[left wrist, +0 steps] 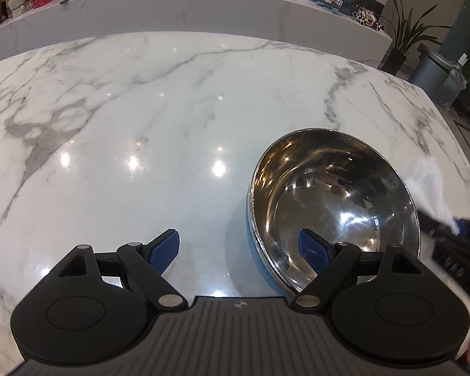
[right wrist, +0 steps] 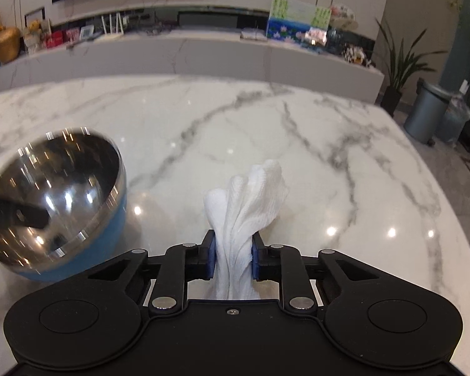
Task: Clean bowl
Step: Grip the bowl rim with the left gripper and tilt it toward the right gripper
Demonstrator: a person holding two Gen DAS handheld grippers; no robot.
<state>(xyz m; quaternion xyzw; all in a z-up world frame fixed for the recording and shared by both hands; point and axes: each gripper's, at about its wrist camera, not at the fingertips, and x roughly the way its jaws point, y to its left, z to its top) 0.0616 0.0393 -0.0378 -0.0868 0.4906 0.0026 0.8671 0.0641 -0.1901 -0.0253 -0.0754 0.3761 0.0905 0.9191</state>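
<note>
In the left wrist view our left gripper is spread wide, holding nothing; its right finger reaches over the near rim of the bowl, which fills the lower right of the frame, while its left finger sits over bare table. Whether that right finger touches the steel we cannot tell. The bowl, steel inside and blue outside, looks tipped, its mouth turned toward us.

In the right wrist view our right gripper is clenched on a bunched white cloth at the lower centre, the cloth standing up past the fingertips. There the bowl sits at the left edge, apart from the cloth, with the left gripper's finger across its mouth.

We judge the wiping has not begun: the cloth is ready but outside the bowl. Next we likely need the left gripper to close on the rim to steady the bowl, then swing the cloth leftward into it and rub the inner wall. The slick steel may slip if the grip is shallow.
</note>
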